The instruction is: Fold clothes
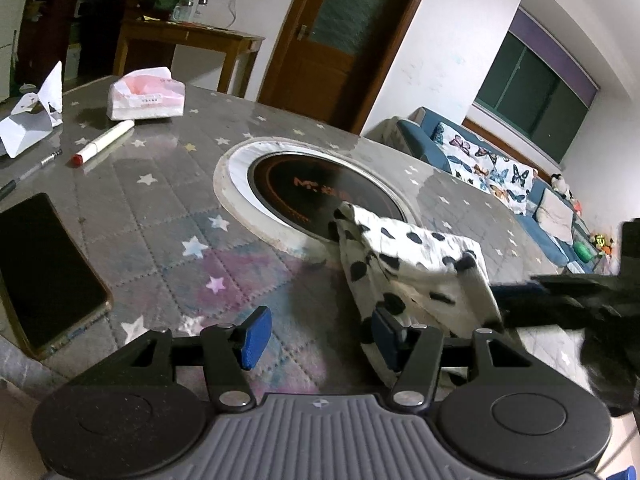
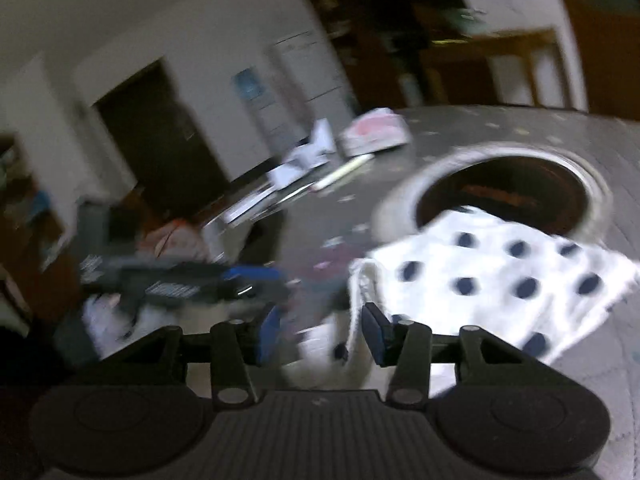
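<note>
While wide apart, left gripper [image 1: 316,338] empty.

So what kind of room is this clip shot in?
Most likely a home living or dining room. A round table with a star-print cover has a built-in hotpot cooktop at its centre, a blue sofa with butterfly cushions lines the wall, and a spotted garment lies on the table.

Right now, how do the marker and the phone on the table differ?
The marker is a slim white stick with a red cap; the phone is a broad, flat, dark slab. The marker lies far back near the tissue pack; the phone lies near the table's near edge, left of the left gripper. Both lie flat on the starred cover, clear of the spotted cloth.
</note>
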A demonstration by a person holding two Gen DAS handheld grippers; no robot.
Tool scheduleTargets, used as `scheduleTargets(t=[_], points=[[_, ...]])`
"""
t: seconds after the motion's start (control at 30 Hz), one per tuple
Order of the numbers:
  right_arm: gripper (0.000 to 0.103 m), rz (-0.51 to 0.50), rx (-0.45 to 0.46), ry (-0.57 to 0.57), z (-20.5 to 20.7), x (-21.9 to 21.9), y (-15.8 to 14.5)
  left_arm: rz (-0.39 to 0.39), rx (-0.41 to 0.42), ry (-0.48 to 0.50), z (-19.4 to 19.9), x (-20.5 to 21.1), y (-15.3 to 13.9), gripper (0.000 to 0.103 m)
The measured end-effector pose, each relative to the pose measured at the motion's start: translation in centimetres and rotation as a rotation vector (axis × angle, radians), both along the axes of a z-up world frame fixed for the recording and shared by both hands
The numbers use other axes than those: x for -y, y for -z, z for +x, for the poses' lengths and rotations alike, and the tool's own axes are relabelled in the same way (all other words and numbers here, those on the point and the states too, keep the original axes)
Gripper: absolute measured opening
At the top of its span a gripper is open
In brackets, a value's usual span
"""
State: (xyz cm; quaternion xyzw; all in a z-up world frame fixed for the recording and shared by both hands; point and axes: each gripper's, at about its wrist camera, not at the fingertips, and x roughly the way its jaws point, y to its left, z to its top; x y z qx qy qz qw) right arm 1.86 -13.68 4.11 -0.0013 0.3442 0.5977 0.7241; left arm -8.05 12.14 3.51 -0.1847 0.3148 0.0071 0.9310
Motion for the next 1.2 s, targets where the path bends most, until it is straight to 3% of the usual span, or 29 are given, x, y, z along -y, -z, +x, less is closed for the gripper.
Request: scheduleTargets(t=[0.13,0.27,0.47,0.57,0.83,1.2], points=[[0.046,-0.012,0.002,-0.068,-1.8,-0.1,-0.7,-0.004,0.020,-0.004,0.3,-0.2,-0.4,0.059],[0.046,-0.062,0.062,-0.016,-2.5,0.3,-0.4,0.001,0.041,0.014,1.0,0.2,-0.9,0.060],[0.044,-0.170,0.234,-0.030,-4.6,-1.4,0.5,-0.005,0.037,0.071,1.7,1.4,-0.7,0.057],[0.041,-0.215,0.326,-0.054,-5.8,-2.7,0.6,-0.018,0.026,0.097,1.5,1.8,-0.3,0.049],[0.031,-0.334,0.572,-0.119,-8.8,-6.1,1.0,-0.035,0.019,0.052,0.8,0.9,-0.1,0.048],[0.026,-0.404,0.614,-0.159,-8.8,-7.1,1.8,-0.061,0.024,0.036,0.4,0.2,0.1,0.050]])
